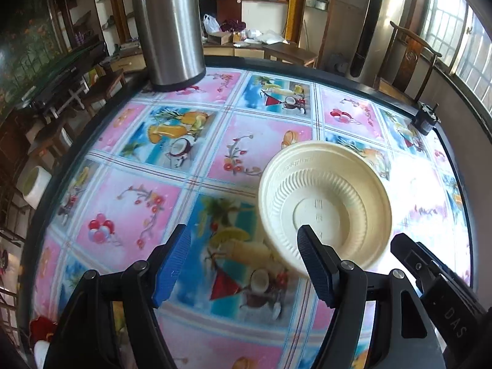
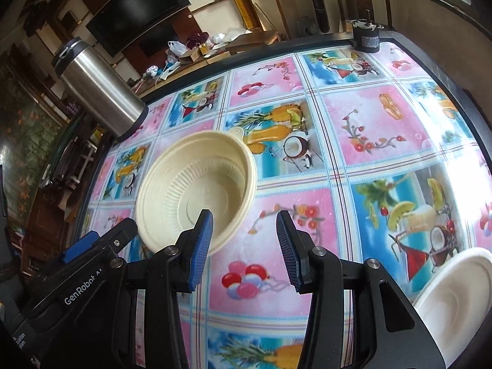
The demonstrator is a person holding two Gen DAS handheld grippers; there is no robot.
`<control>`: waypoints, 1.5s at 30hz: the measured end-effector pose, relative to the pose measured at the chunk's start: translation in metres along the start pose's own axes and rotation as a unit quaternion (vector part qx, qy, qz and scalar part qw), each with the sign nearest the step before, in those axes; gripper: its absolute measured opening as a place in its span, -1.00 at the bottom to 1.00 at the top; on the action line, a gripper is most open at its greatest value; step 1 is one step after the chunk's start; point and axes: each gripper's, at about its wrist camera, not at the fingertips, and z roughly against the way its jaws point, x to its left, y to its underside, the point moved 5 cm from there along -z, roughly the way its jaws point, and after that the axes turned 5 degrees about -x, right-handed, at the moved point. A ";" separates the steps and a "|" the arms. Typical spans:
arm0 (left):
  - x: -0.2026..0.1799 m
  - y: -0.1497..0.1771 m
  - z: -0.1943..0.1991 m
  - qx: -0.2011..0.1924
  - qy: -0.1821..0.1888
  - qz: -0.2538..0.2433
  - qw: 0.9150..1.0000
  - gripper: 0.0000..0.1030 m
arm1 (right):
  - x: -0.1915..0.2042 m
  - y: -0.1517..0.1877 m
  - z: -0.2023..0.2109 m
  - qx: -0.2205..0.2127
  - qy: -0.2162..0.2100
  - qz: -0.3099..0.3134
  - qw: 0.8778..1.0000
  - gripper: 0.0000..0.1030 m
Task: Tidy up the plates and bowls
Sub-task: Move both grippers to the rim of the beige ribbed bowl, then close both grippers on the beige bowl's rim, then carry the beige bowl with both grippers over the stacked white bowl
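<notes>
While both tools hang over the patterned table (image 1: pixel 215 153), neither has anything between its pads, so the step in hand looks like the approach to the cream bowl (image 1: pixel 326 203). The left hand-held gripper (image 1: pixel 243 264) stands wide open and empty, tilted steeply down, its right finger overlapping the bowl's near rim in the view; whether it touches I cannot tell. The right hand-held gripper (image 2: pixel 244 246) is parted more narrowly, also empty and angled down, with the same bowl just ahead and to its left, behind its left finger. Off to its right, at the table's near edge, lies a white plate (image 2: pixel 455 301). Farther ahead stands a steel flask (image 1: pixel 167 27). Next, I judge, one tool must straddle the bowl's thin rim and pinch it cleanly.
</notes>
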 end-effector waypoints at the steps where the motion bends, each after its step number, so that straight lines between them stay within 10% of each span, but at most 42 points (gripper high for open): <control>1: -0.001 -0.001 -0.005 0.005 0.005 0.003 1.000 0.40 | -0.001 -0.002 -0.004 0.001 -0.003 -0.004 1.000 -0.16; 13: -0.004 -0.007 -0.041 0.027 -0.024 -0.004 0.999 0.37 | 0.003 -0.011 -0.044 0.013 -0.005 0.012 1.000 -0.25; 14: -0.004 -0.006 -0.041 0.025 -0.025 -0.007 0.999 0.27 | 0.004 -0.011 -0.045 0.012 -0.002 0.018 1.000 -0.59; 16: -0.004 -0.002 -0.045 0.035 -0.041 -0.017 0.998 -0.56 | 0.005 -0.010 -0.046 0.015 -0.008 0.025 1.000 -0.71; 18: -0.005 0.003 -0.050 0.055 -0.017 -0.008 0.998 -0.69 | 0.008 -0.006 -0.044 0.016 -0.021 0.031 0.999 -0.72; 45: 0.044 0.095 0.081 0.013 0.015 0.018 1.000 -0.71 | 0.036 0.095 0.086 -0.008 -0.060 0.064 0.996 -0.72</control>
